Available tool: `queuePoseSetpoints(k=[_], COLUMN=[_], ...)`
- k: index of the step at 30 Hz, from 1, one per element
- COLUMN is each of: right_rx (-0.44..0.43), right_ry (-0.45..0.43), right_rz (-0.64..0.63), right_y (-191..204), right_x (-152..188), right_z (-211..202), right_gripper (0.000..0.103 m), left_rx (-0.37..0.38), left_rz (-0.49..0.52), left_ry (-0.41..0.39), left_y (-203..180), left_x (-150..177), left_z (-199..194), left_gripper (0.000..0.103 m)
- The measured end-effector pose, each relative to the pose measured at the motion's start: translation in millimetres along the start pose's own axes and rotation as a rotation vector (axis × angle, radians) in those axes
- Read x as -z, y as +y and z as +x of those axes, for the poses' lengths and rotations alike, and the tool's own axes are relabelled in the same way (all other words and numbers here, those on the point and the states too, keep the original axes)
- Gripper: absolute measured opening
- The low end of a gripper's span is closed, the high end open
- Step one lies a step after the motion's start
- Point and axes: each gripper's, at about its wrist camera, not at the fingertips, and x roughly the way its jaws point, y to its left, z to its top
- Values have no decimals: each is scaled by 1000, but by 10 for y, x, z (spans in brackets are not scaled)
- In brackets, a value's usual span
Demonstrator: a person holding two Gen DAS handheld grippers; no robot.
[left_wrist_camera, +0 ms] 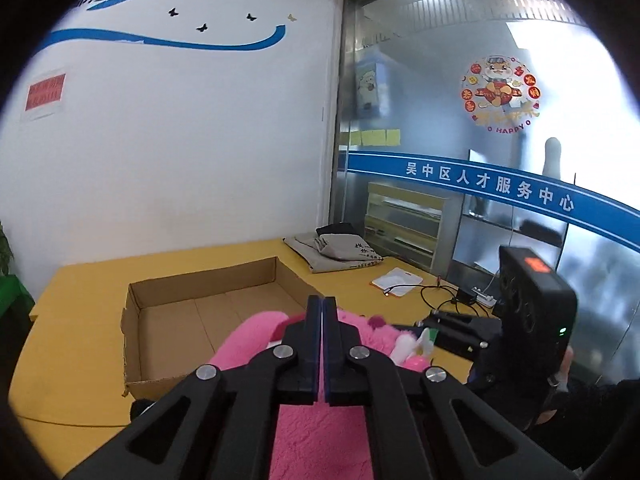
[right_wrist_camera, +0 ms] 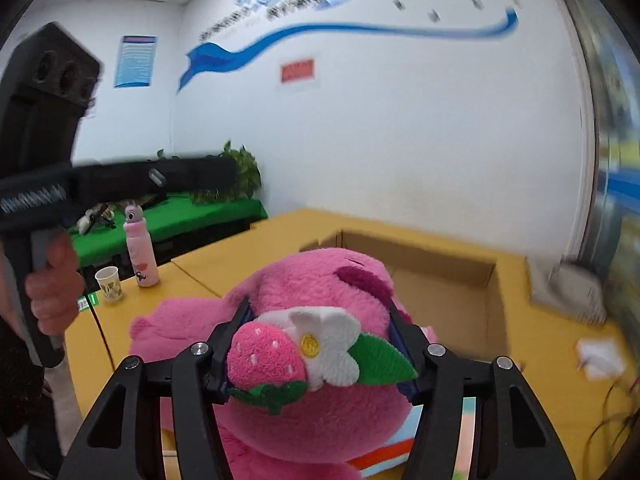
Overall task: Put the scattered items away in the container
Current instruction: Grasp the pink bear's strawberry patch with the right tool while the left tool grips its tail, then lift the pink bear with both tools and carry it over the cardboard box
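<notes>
A pink plush bear (right_wrist_camera: 320,288) with a strawberry and white flower on its head is held in the air in front of an open cardboard box (left_wrist_camera: 208,312) on the yellow table (left_wrist_camera: 88,280). My right gripper (right_wrist_camera: 320,344) is shut on the bear's head, one finger on each side. My left gripper (left_wrist_camera: 322,312) has its fingers pressed together over the pink plush (left_wrist_camera: 256,340); whether a thin fold of plush is pinched between them is hidden. The box (right_wrist_camera: 440,280) looks empty inside.
Folded grey clothes (left_wrist_camera: 340,252) lie behind the box. A white pouch (left_wrist_camera: 396,280), cables and a charger (left_wrist_camera: 468,296) lie to the right. A pink bottle (right_wrist_camera: 140,252) and paper cup (right_wrist_camera: 108,284) stand at the table's left edge. A glass wall rises on the right.
</notes>
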Motion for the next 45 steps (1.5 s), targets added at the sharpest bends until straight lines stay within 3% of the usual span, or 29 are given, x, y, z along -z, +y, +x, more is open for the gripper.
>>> queuePoseSetpoints(k=[3, 6, 7, 8, 9, 10, 11, 18, 20, 24, 28, 36, 45], right_rx=[-13, -29, -24, -17, -9, -2, 3, -6, -4, 1, 5, 8, -4], right_ry=[46, 43, 42, 43, 44, 46, 48, 44, 47, 57, 66, 76, 31], right_rz=[115, 163, 152, 137, 121, 109, 100, 128, 126, 126, 131, 132, 179], right_y=[-275, -377, -360, -331, -304, -277, -248, -253, -239, -230, -225, -198, -200], right_x=[370, 634, 667, 678, 675, 671, 677, 687, 680, 705, 720, 743, 626], right_z=[93, -5, -34, -51, -54, -50, -57, -66, -56, -60, -76, -89, -264], right_gripper=[61, 61, 61, 62, 62, 63, 64, 67, 67, 67, 68, 68, 52], left_rx=[-126, -163, -165, -172, -184, -209, -231, -266, -262, -297, -276, -289, -243], left_rz=[-66, -141, -165, -190, -215, -243, -269, -309, -283, -242, -249, -207, -227], left_ry=[41, 112, 140, 166, 187, 203, 207, 287, 295, 307, 304, 306, 238], left_y=[206, 307, 315, 323, 332, 332, 331, 275, 212, 160, 183, 93, 156], left_x=[313, 717, 867, 1000, 1110, 1217, 1303, 1579, 1587, 1575, 1559, 1519, 1153], left_z=[-52, -169, -205, -234, -255, -284, -318, -302, -268, -213, -267, -327, -467], left_gripper=[1, 6, 18, 40, 52, 72, 78, 75, 54, 43, 22, 13, 10])
